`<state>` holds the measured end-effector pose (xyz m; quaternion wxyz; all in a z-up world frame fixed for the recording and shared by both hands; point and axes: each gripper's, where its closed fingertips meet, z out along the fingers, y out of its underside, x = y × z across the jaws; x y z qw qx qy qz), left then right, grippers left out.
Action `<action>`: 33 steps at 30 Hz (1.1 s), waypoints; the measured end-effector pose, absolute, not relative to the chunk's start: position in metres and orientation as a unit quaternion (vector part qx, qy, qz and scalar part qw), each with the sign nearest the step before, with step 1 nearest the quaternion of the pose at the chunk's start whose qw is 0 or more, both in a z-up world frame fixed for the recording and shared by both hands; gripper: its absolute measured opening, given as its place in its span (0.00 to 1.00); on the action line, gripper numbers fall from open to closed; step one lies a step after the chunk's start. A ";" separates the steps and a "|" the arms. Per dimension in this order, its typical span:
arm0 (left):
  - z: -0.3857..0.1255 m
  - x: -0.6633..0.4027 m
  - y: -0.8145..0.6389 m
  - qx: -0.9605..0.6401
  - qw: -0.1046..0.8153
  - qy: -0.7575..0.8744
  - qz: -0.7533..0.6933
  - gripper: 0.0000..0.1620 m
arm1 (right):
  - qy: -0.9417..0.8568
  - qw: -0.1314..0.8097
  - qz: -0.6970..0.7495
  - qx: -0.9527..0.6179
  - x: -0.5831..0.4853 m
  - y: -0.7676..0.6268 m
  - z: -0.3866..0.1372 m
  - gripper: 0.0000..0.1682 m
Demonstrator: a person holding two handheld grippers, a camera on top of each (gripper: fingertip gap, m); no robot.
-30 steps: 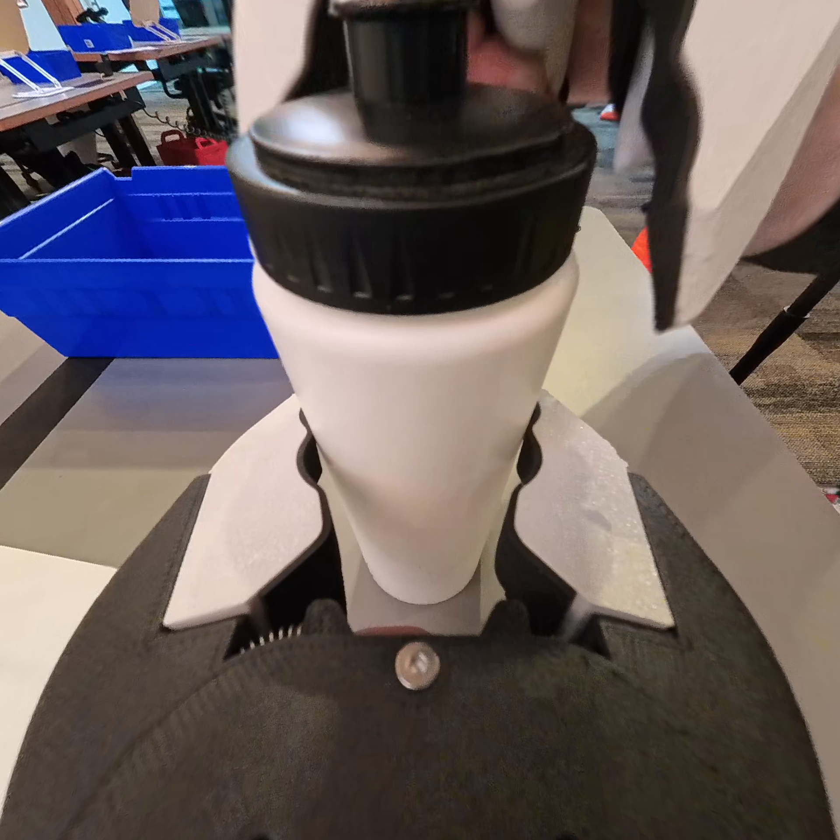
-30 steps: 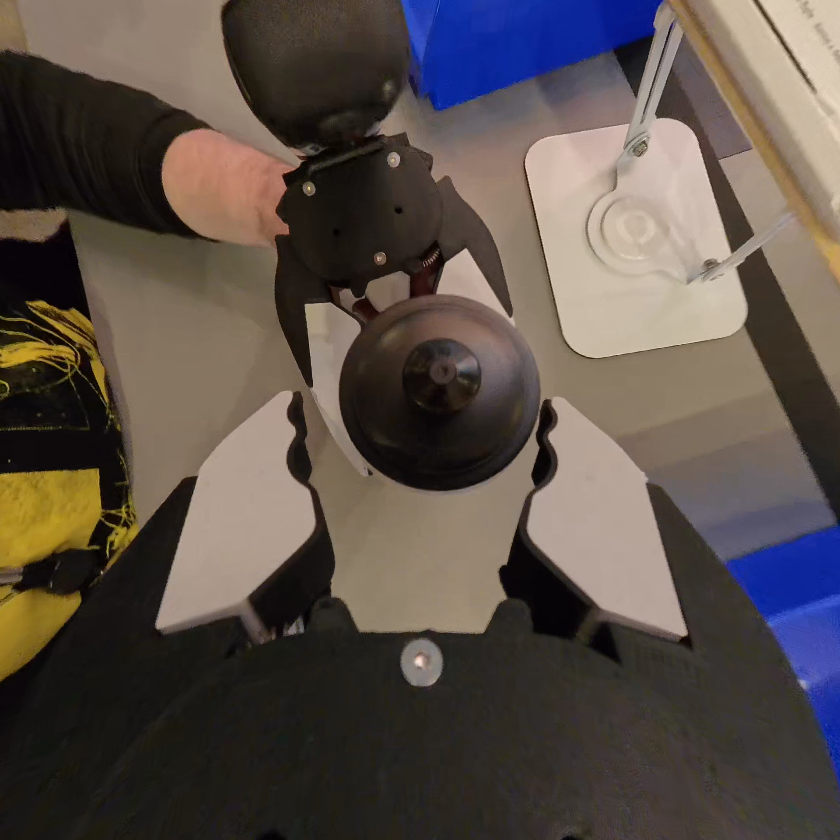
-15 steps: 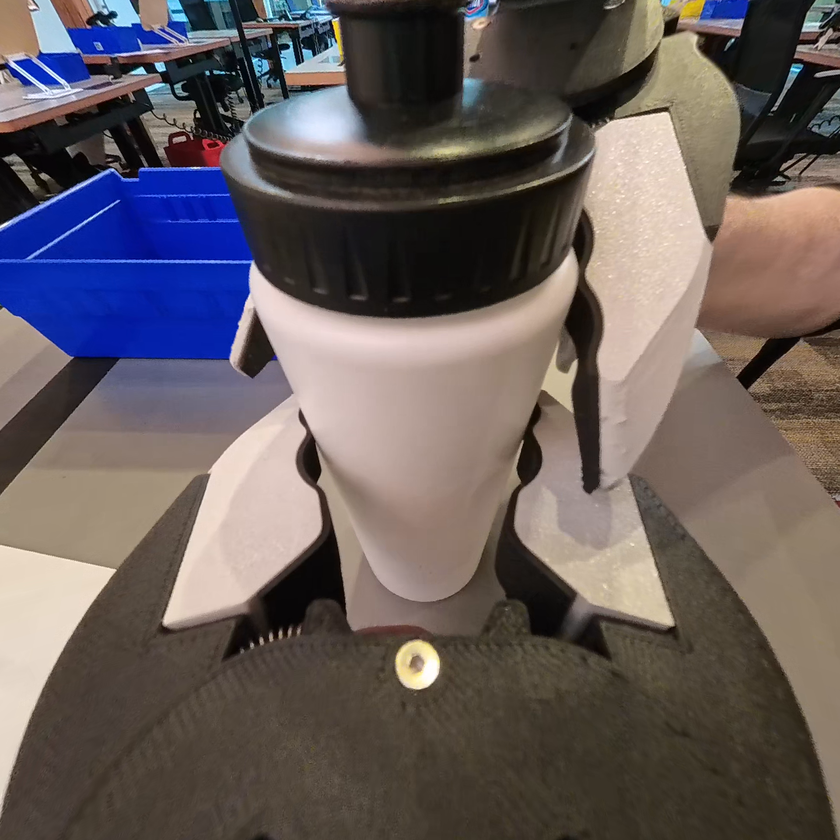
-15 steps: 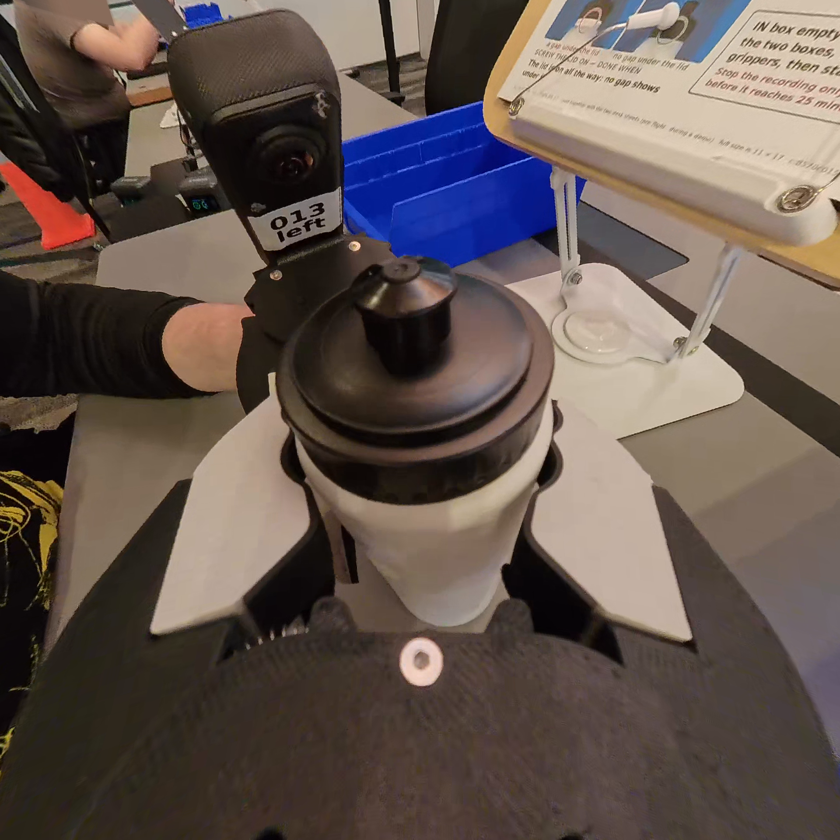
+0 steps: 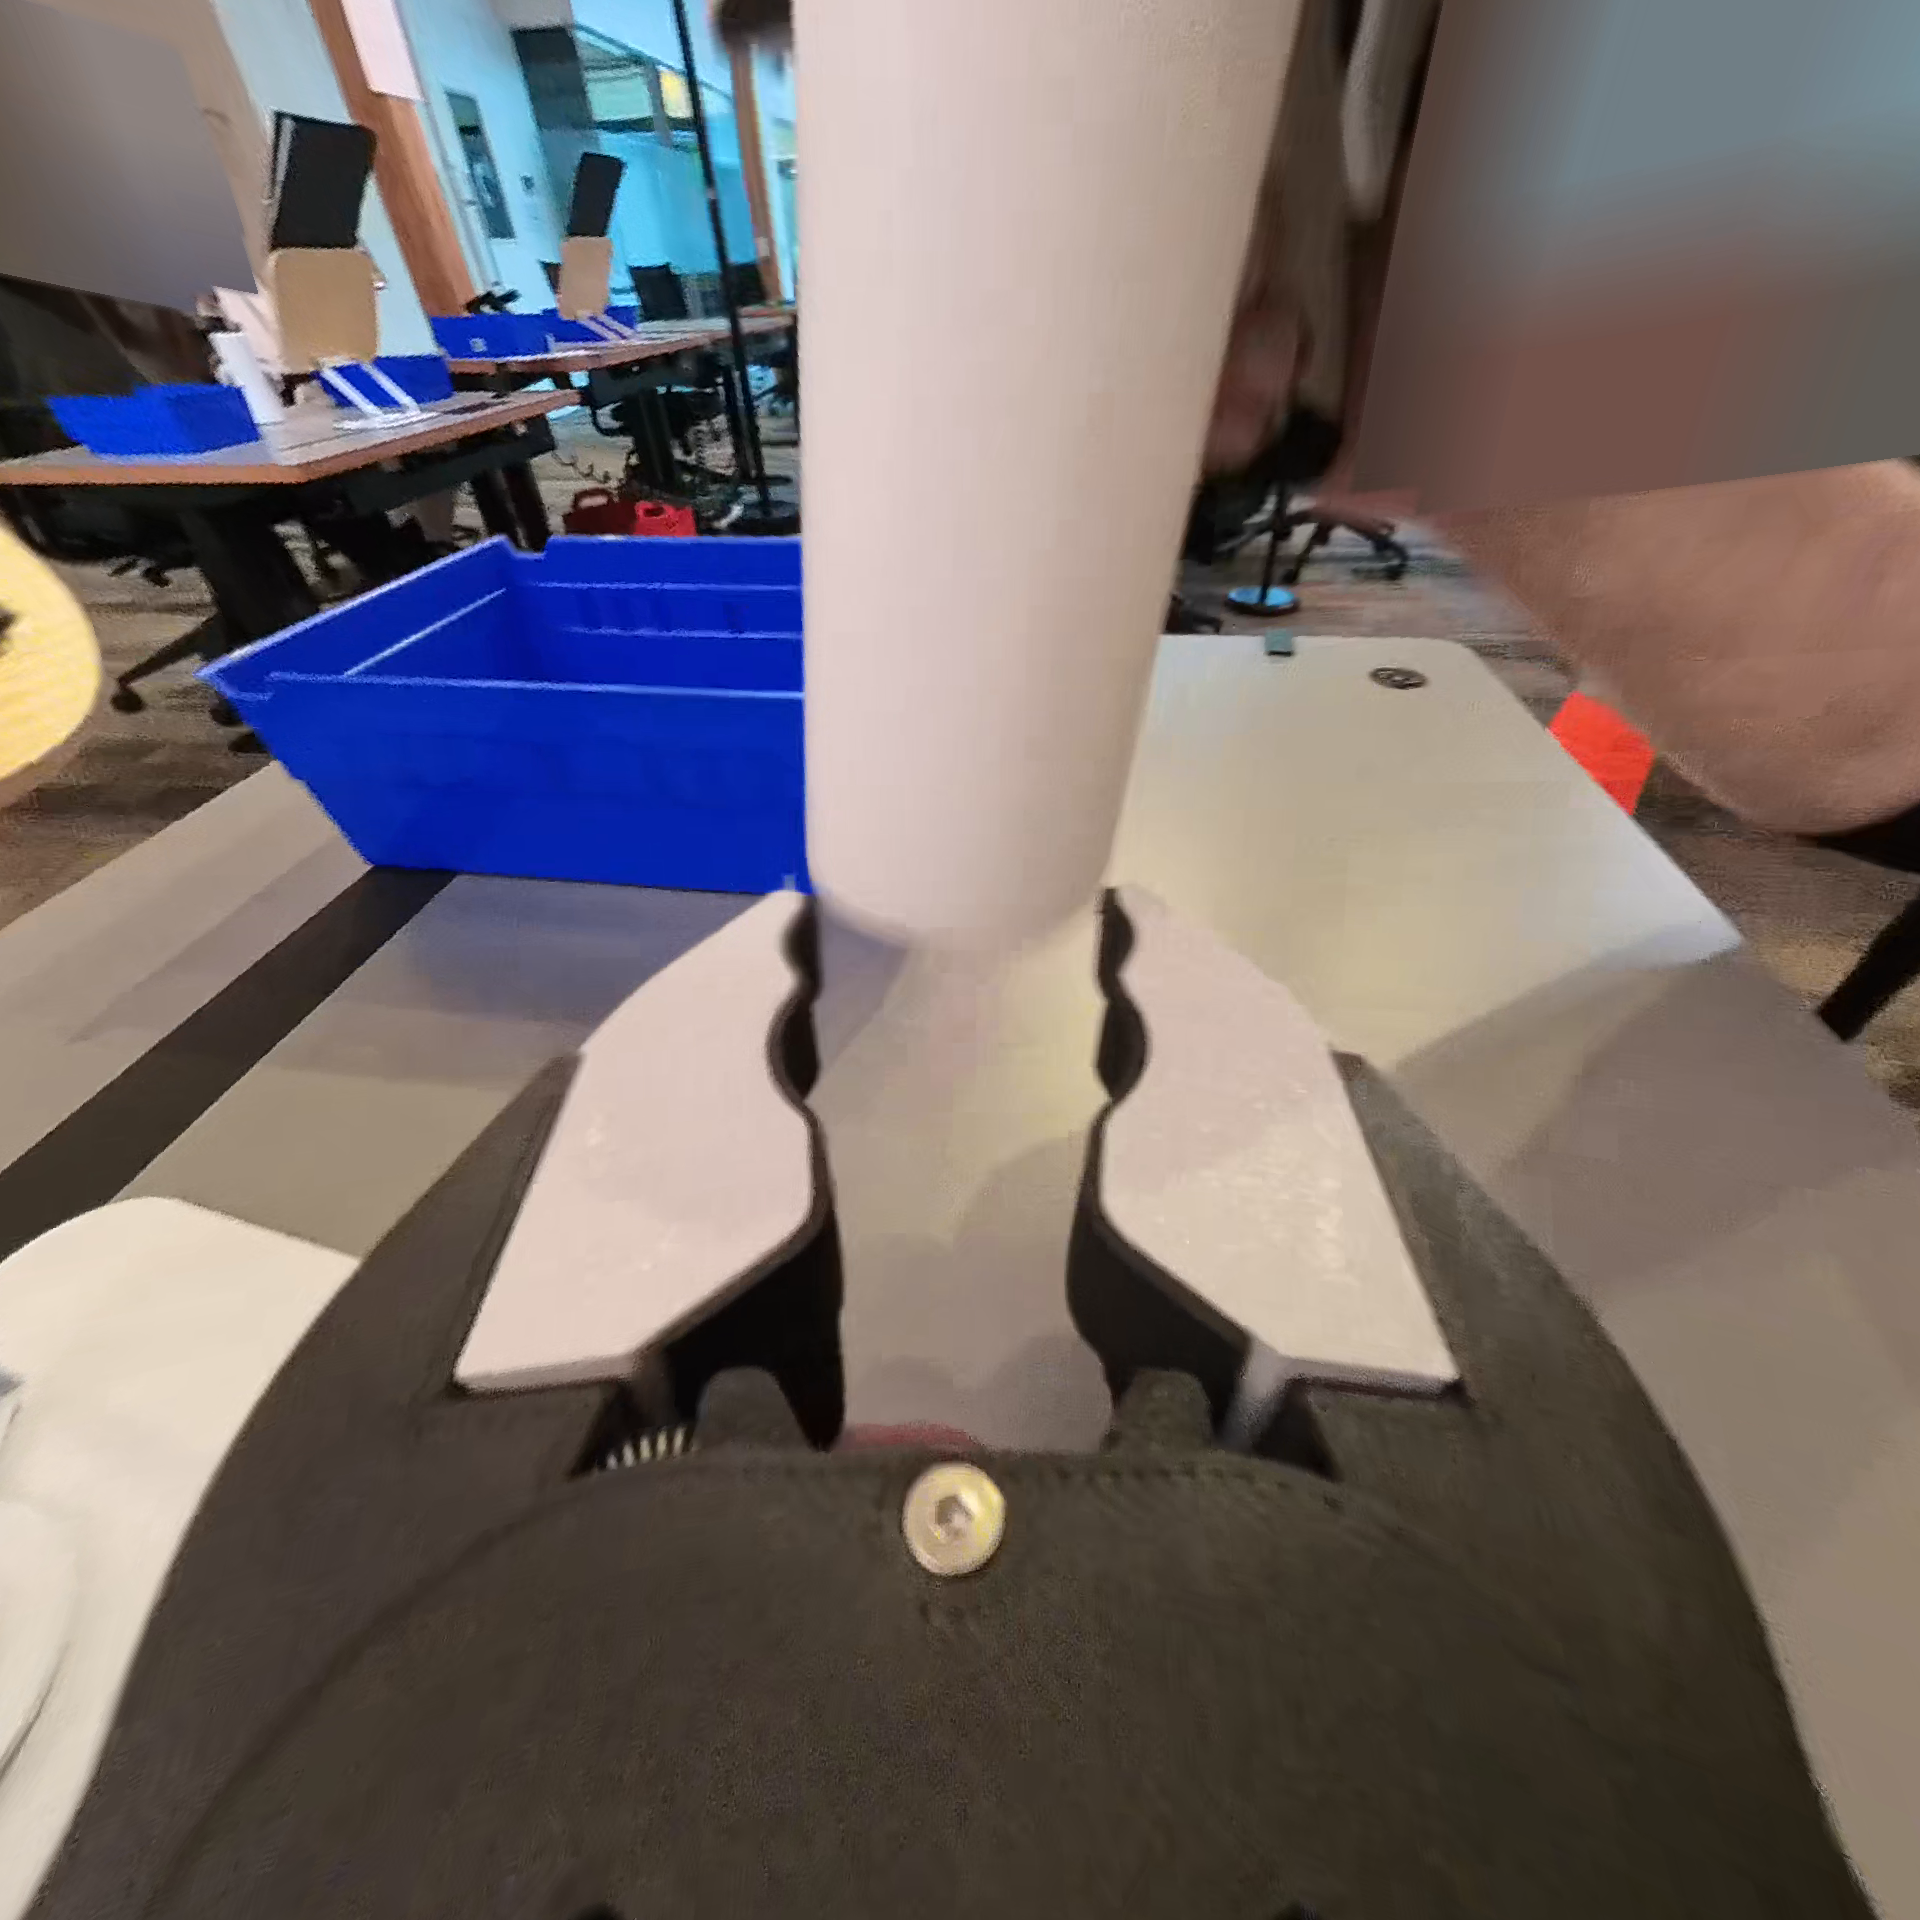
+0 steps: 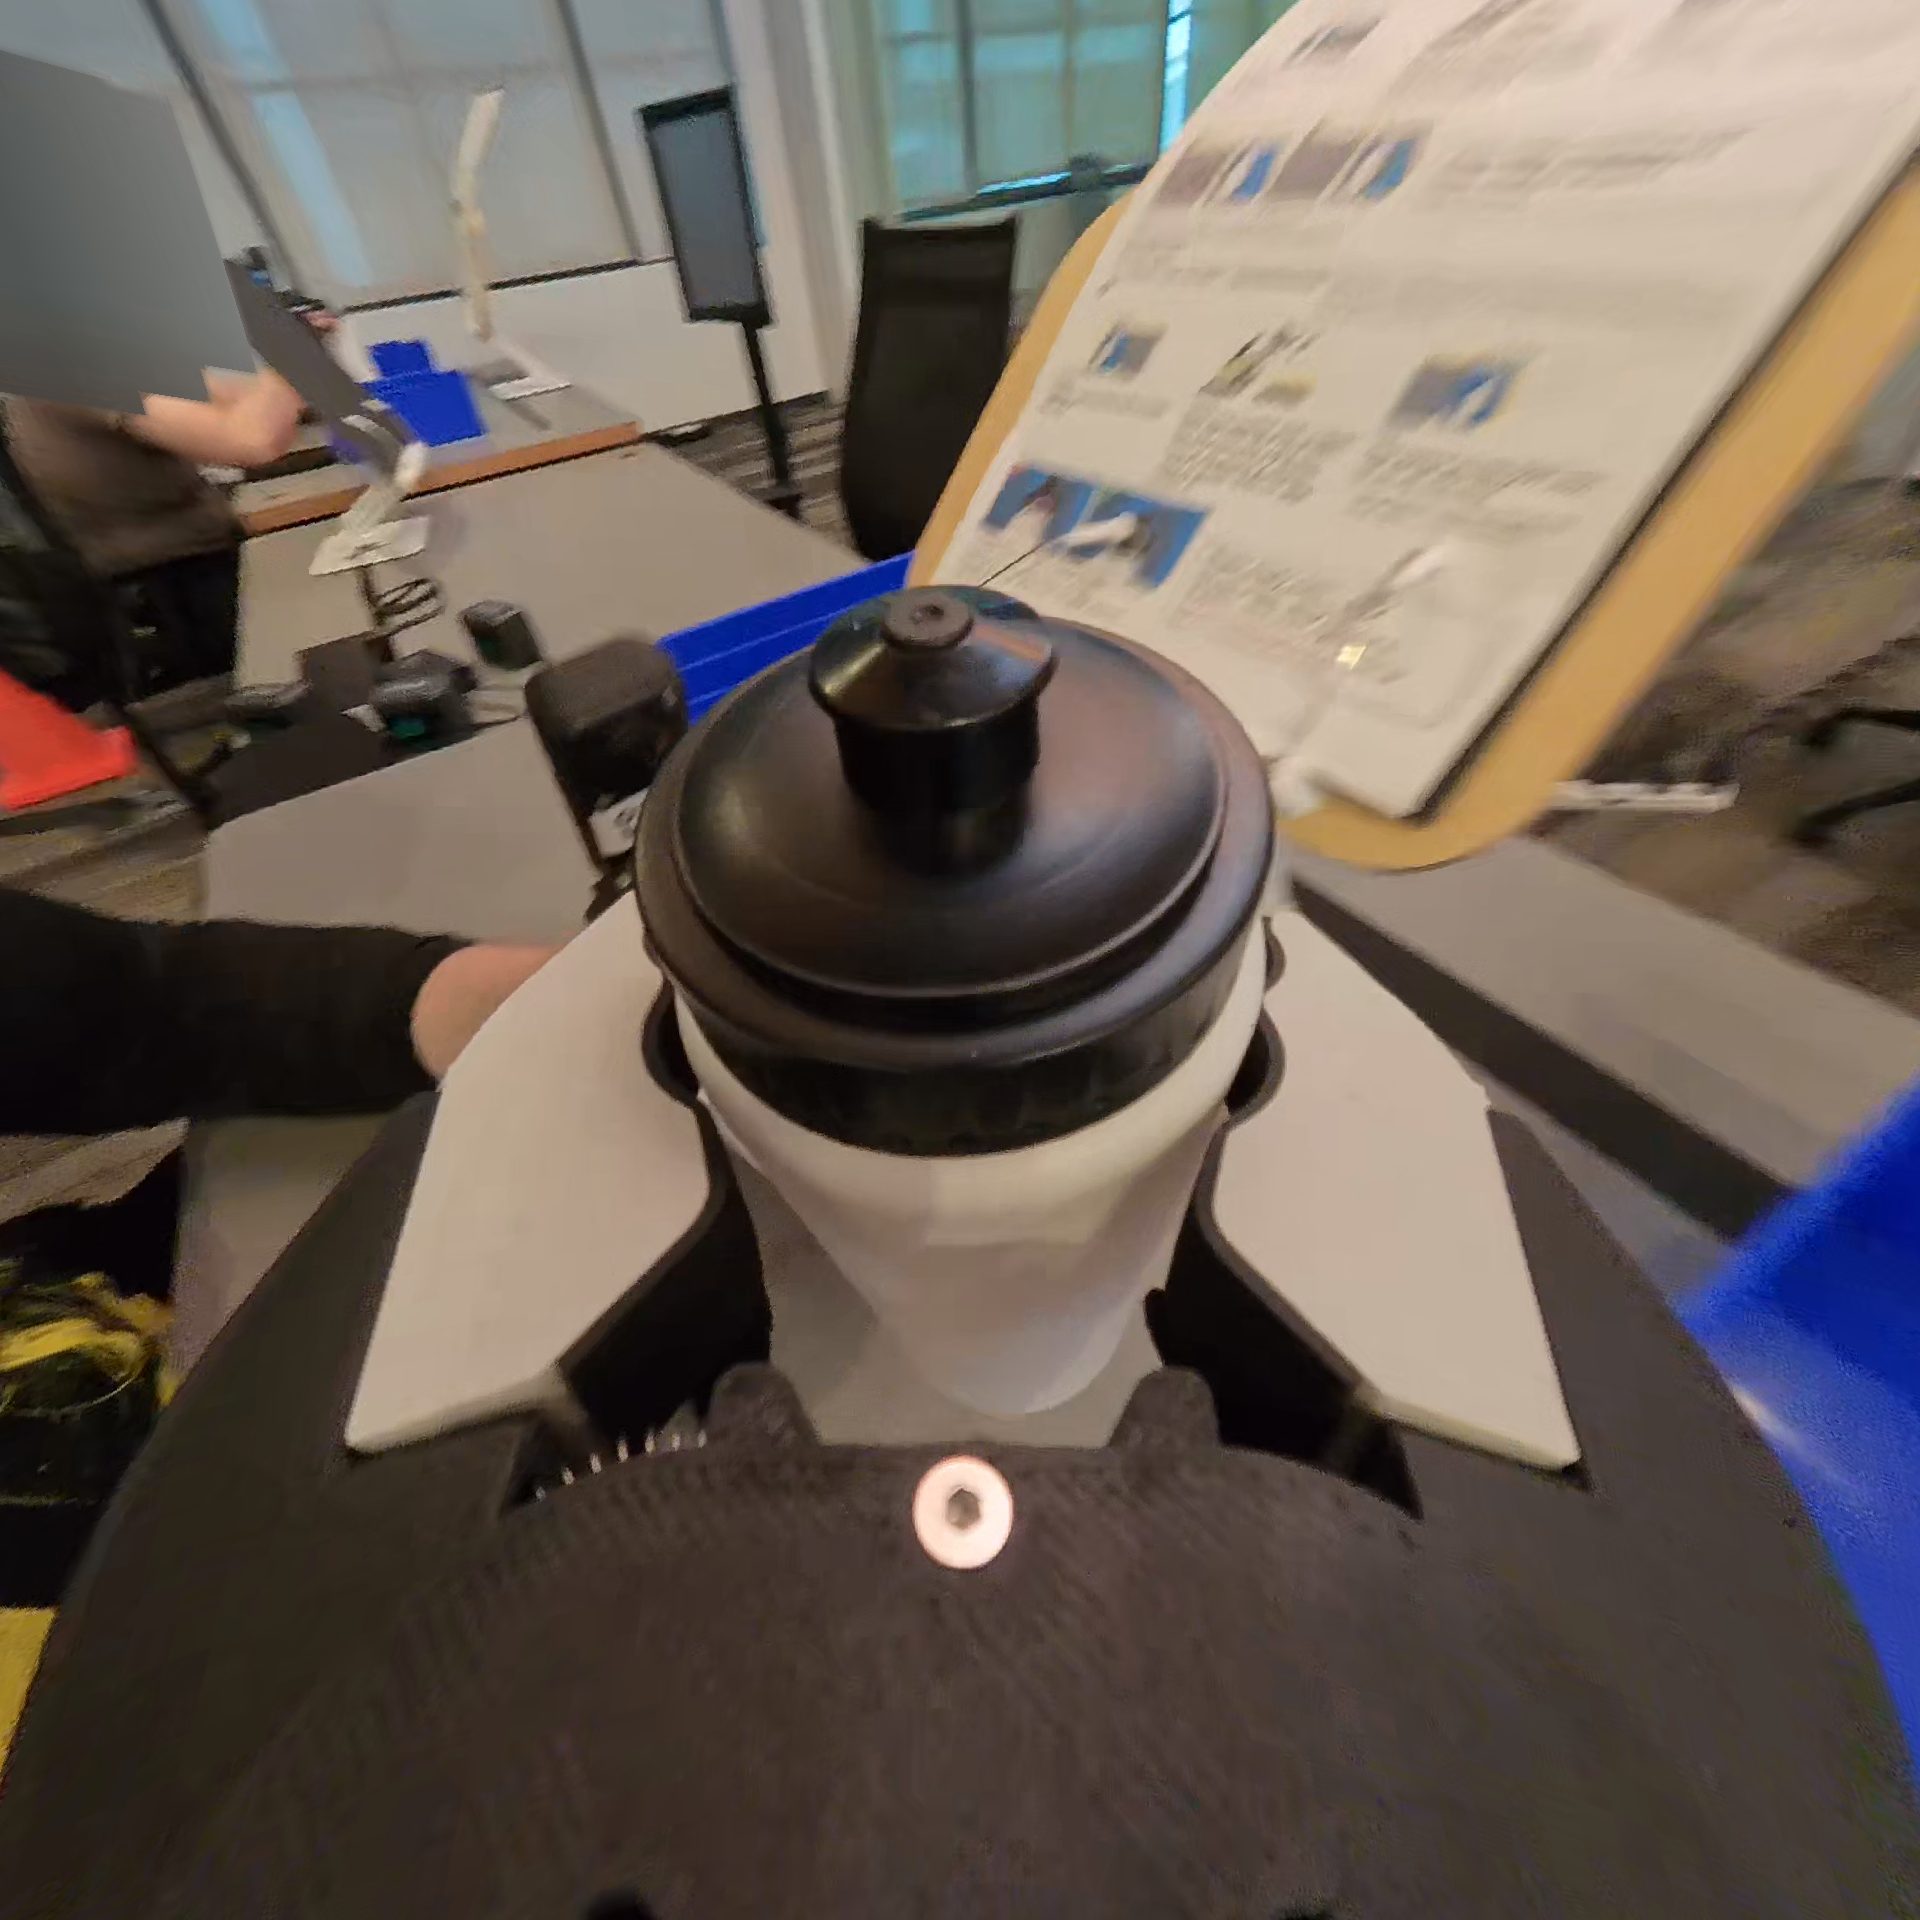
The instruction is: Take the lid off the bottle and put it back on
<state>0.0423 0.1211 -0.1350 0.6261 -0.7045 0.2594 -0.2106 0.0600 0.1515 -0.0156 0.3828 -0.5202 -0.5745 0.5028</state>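
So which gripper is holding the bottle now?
The right gripper: its fingers clamp the white bottle just under the black lid. The left gripper is open, with the bottle's base beyond its tips.

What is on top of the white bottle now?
A black lid with a spout sits on the white bottle, held in the right gripper. The opening underneath is covered.

Bright, even indoor light fills both views, with daylight from windows (image 6: 997,94) behind. Motion blur smears the white bottle (image 5: 997,468) and a forearm (image 5: 1714,644) in the left wrist view, and softens the printed board (image 6: 1382,395) in the right. Wide-angle lenses bend edges; the grey table (image 5: 1351,810) carries soft glare.
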 end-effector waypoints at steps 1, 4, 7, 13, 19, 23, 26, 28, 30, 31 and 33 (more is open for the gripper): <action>-0.139 0.038 0.124 -0.709 0.628 0.251 -0.202 0.22 | -0.567 0.404 0.486 -0.528 0.068 0.170 -0.001 0.60; -0.149 0.030 0.130 -0.716 0.630 0.230 -0.192 0.08 | -0.551 0.420 0.426 -0.581 0.085 0.228 0.019 0.60; -0.159 0.021 0.137 -0.732 0.626 0.220 -0.157 0.04 | -0.533 0.403 0.394 -0.631 0.090 0.280 0.014 0.60; -0.171 0.018 0.140 -0.743 0.617 0.219 -0.143 0.06 | -0.511 0.328 0.343 -0.717 0.088 0.345 -0.045 0.60; -0.179 0.016 0.143 -0.750 0.608 0.217 -0.146 0.08 | -0.489 0.256 0.319 -0.770 0.076 0.372 -0.104 0.60; -0.181 0.016 0.144 -0.752 0.607 0.216 -0.142 0.11 | -0.469 0.230 0.330 -0.787 0.067 0.391 -0.120 0.60; -0.183 0.015 0.145 -0.754 0.605 0.215 -0.139 0.12 | -0.464 0.209 0.324 -0.797 0.059 0.404 -0.141 0.58; -0.185 0.014 0.146 -0.756 0.603 0.214 -0.138 0.13 | -0.455 0.198 0.320 -0.808 0.056 0.412 -0.155 0.56; -0.185 0.015 0.146 -0.757 0.602 0.213 -0.138 0.14 | -0.447 0.179 0.322 -0.815 0.054 0.415 -0.170 0.52; -0.186 0.015 0.146 -0.758 0.601 0.214 -0.139 0.15 | -0.443 0.166 0.319 -0.821 0.055 0.415 -0.179 0.50; -0.186 0.015 0.147 -0.758 0.601 0.213 -0.136 0.15 | -0.445 0.136 0.327 -0.823 0.055 0.410 -0.192 0.45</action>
